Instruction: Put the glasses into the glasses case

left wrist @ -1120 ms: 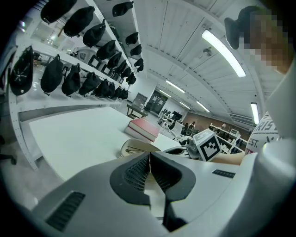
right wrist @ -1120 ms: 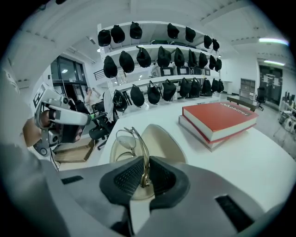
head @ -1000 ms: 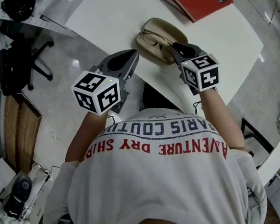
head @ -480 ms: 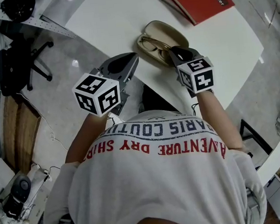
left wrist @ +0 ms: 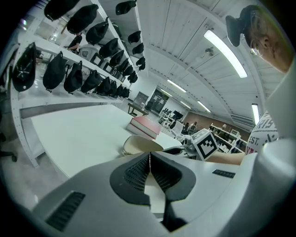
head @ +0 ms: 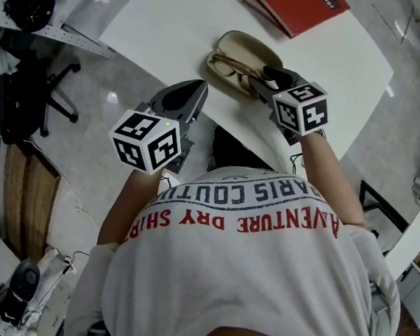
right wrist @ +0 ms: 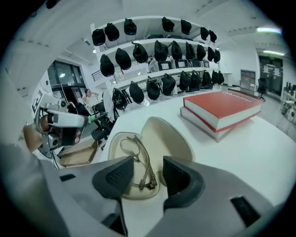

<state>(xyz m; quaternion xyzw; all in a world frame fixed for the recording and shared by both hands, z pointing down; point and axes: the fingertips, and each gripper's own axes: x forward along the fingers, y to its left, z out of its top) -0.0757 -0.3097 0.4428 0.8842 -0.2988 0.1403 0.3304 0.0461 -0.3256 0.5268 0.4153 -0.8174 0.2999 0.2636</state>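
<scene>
Where the white table (head: 181, 26) spreads out, two stacked red books (right wrist: 222, 111) lie at 2 o'clock of the open beige glasses case (right wrist: 169, 139), with bare tabletop between them. The glasses (right wrist: 138, 159) lie folded in its tray, their long axis running from 11 to 5 o'clock. Their near end sits between the right gripper (right wrist: 148, 169)'s opening jaws, clear of both pads. The left gripper (left wrist: 150, 155), at the case's 8 o'clock in the head view, is closed on nothing.

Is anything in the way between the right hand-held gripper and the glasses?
Nothing visible. The glasses lie in the open case, their near end between the opening jaws of the right hand-held gripper, clear of both pads.
</scene>
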